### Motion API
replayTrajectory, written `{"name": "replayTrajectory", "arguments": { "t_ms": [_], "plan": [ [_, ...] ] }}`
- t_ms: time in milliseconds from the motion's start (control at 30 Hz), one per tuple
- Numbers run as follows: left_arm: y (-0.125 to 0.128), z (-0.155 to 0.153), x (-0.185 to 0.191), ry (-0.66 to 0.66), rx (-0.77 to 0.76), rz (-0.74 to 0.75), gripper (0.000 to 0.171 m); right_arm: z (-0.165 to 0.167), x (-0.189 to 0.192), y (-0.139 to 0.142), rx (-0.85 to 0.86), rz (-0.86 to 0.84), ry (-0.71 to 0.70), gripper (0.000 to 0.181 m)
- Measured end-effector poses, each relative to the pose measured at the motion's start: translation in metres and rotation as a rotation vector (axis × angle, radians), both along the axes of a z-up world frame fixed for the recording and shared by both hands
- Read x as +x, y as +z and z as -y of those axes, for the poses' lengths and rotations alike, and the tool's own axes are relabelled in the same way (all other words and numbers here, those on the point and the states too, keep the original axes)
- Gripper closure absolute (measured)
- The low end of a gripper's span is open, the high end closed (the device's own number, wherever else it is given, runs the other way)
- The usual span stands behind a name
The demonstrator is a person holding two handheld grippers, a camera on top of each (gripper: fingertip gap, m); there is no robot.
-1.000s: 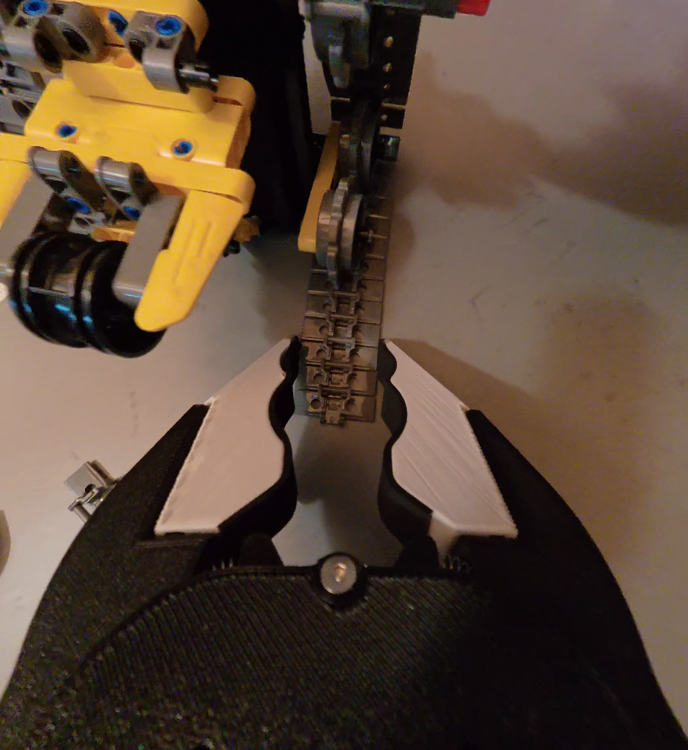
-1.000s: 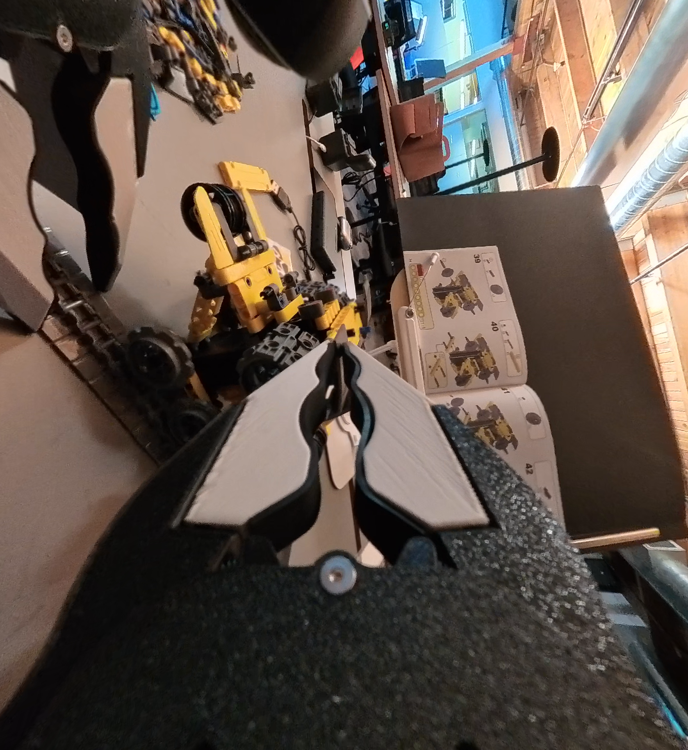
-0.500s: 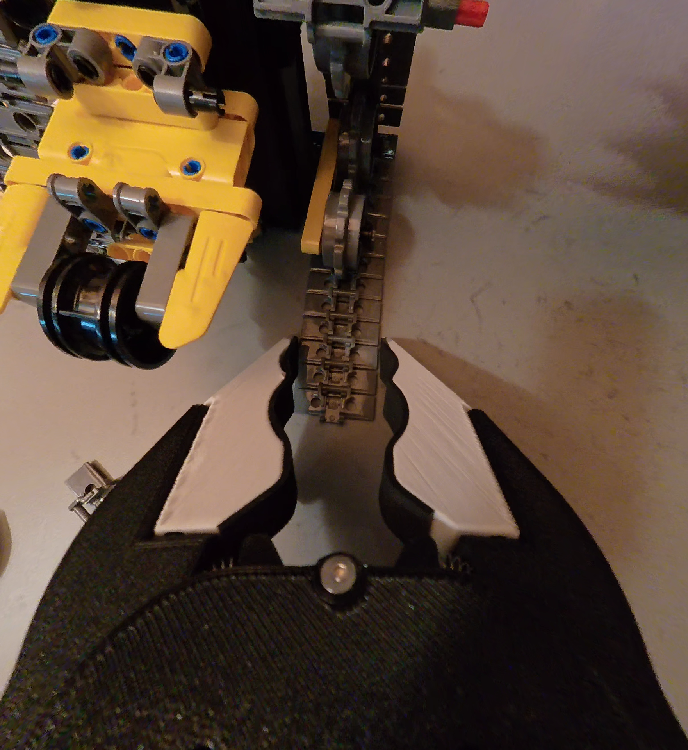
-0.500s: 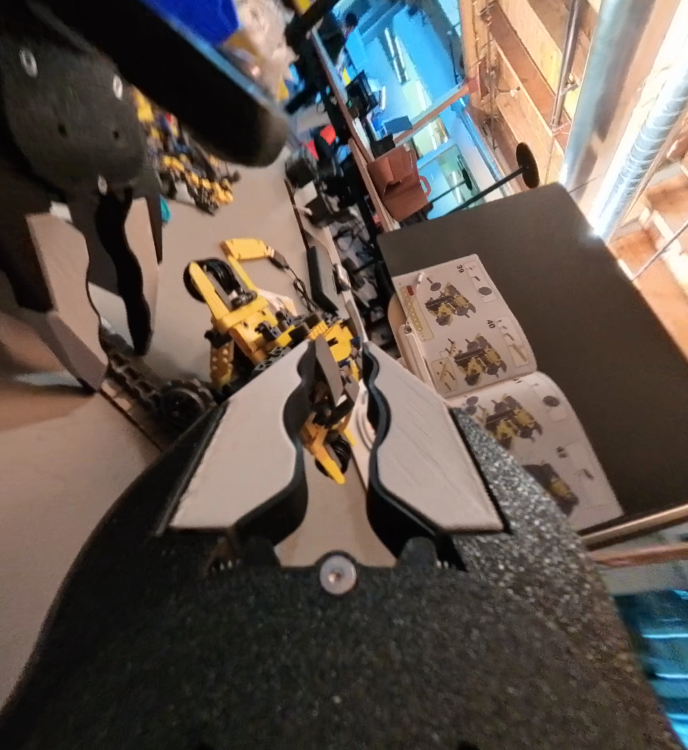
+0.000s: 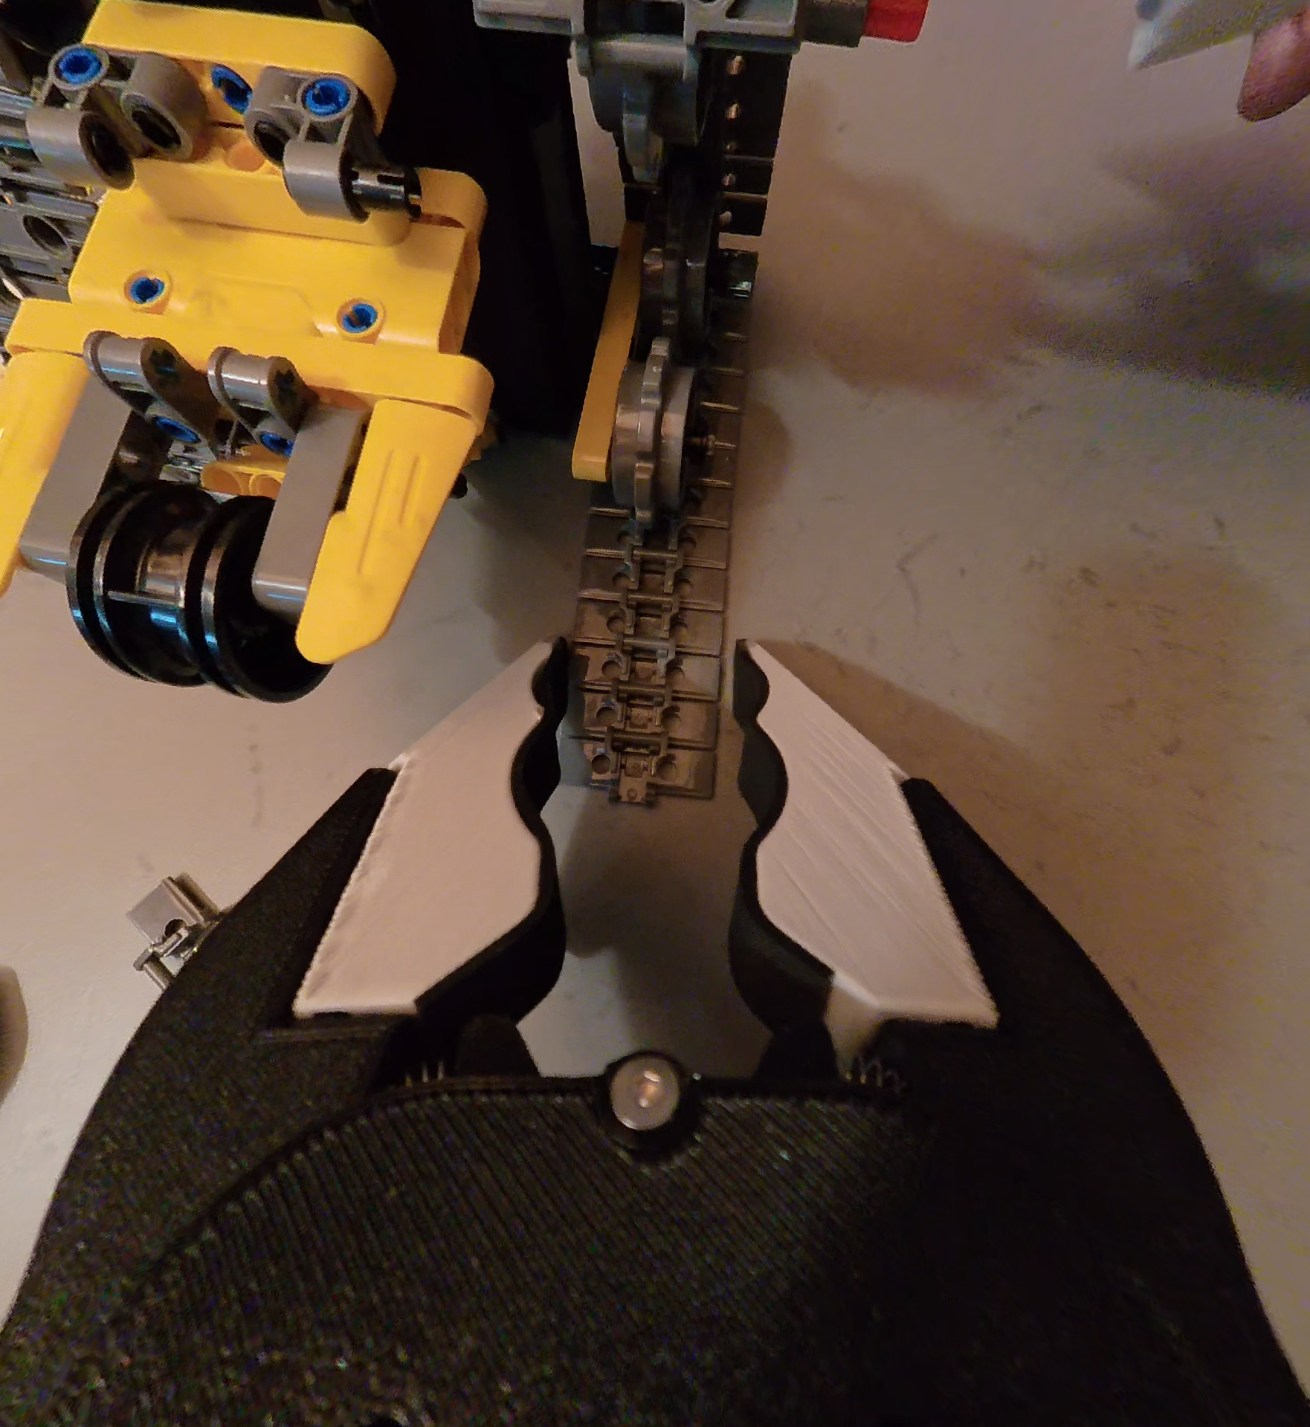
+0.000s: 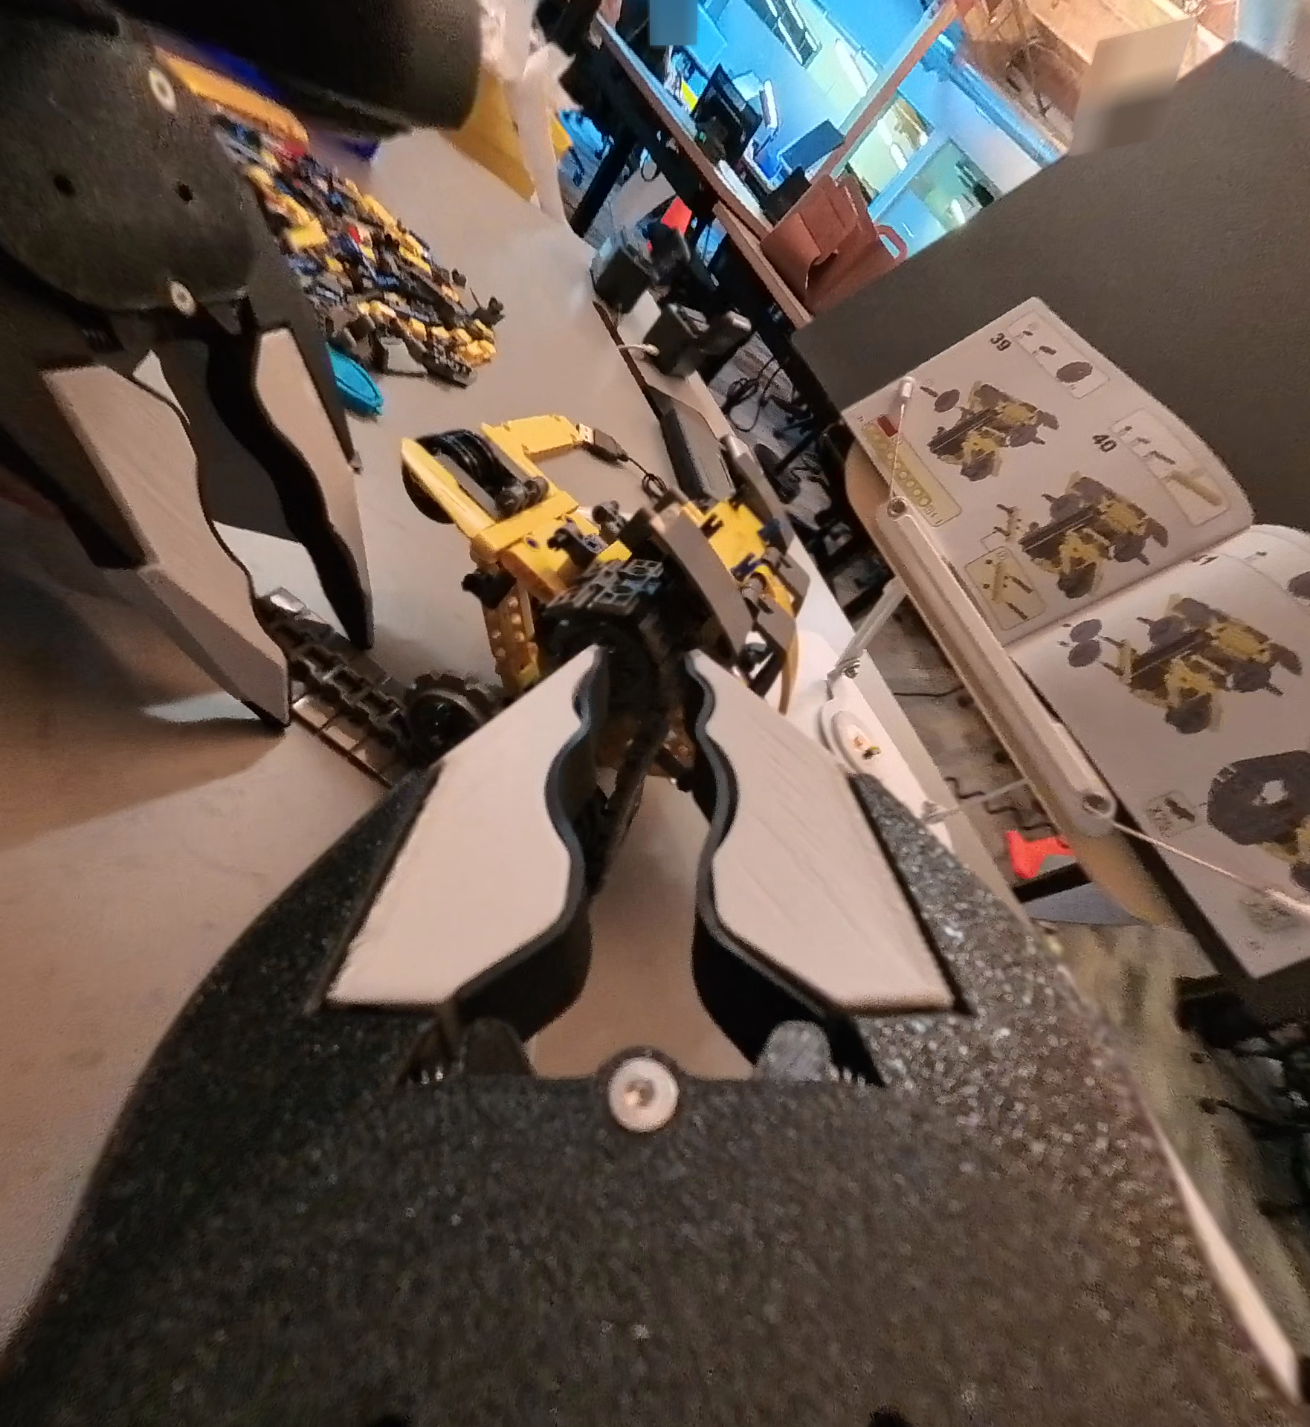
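A yellow and black brick-built vehicle (image 5: 235, 324) stands on the pale table (image 5: 1023, 695). A grey link track (image 5: 648, 618) runs from its sprocket wheel (image 5: 648, 421) flat along the table toward me. My left gripper (image 5: 646, 656) straddles the track's free end, its pads against the track's two edges. In the right wrist view the left gripper (image 6: 316, 672) stands tips-down over the track (image 6: 343, 687). My right gripper (image 6: 646, 664) is open, with its tips on either side of the vehicle's (image 6: 559, 525) dark track and wheel part, which is blurred.
An open instruction booklet (image 6: 1100, 540) leans on a black board (image 6: 1177, 232) at the right. A pile of loose pieces (image 6: 374, 255) and a teal item (image 6: 354, 378) lie far back. A small grey piece (image 5: 169, 923) lies left of my left gripper. A fingertip (image 5: 1285, 69) shows top right. The grippers' ends are close to 12 centimeters from one another.
My right gripper has opened from nearly shut and swung toward the vehicle, its tips now around the dark wheel part. My left gripper has stayed on the track end.
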State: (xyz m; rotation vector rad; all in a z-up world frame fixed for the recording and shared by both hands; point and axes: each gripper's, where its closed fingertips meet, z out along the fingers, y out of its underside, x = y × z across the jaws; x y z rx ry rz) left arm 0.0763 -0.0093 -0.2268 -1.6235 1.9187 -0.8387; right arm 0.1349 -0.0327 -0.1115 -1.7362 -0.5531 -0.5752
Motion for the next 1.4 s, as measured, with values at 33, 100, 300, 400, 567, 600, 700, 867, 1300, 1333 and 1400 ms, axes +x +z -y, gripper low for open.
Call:
{"name": "replayTrajectory", "arguments": {
  "t_ms": [33, 100, 300, 400, 567, 600, 700, 867, 1300, 1333, 1400],
  "plan": [
    [0.0, 0.0, 0.0, -0.001, 0.004, 0.0, 0.129, -0.001, 0.0, -0.001, -0.007, 0.034, -0.007, 0.163],
    [0.0, 0.001, 0.0, -0.008, 0.012, 0.004, 0.126, -0.004, -0.001, -0.004, -0.019, 0.097, -0.025, 0.165],
    [0.035, 0.014, 0.003, -0.055, -0.112, 0.149, 0.122, -0.005, 0.0, -0.003, -0.02, 0.14, -0.041, 0.169],
    [0.064, 0.019, 0.008, -0.094, -0.18, 0.257, 0.118, -0.006, 0.002, -0.002, -0.019, 0.135, -0.045, 0.171],
    [0.085, 0.018, 0.025, -0.104, -0.214, 0.32, 0.111, -0.009, 0.0, 0.001, -0.014, 0.179, -0.044, 0.176],
    [0.085, 0.016, 0.028, -0.096, -0.196, 0.321, 0.11, -0.01, 0.0, 0.001, -0.016, 0.195, -0.047, 0.176],
    [0.088, 0.014, 0.033, -0.088, -0.133, 0.351, 0.113, -0.01, -0.001, 0.002, -0.017, 0.245, -0.048, 0.176],
    [0.102, 0.012, 0.038, -0.089, -0.014, 0.418, 0.122, -0.011, -0.004, 0.001, -0.018, 0.246, -0.014, 0.177],
    [0.106, 0.01, 0.047, -0.096, 0.079, 0.427, 0.146, -0.01, -0.001, 0.002, -0.029, -0.017, 0.044, 0.177],
    [0.107, 0.01, 0.047, -0.097, 0.074, 0.429, 0.146, -0.01, -0.001, 0.002, -0.032, -0.03, 0.046, 0.177],
    [0.107, 0.01, 0.046, -0.098, 0.06, 0.436, 0.147, -0.01, -0.001, 0.002, -0.032, -0.057, 0.052, 0.177]
  ]
}}
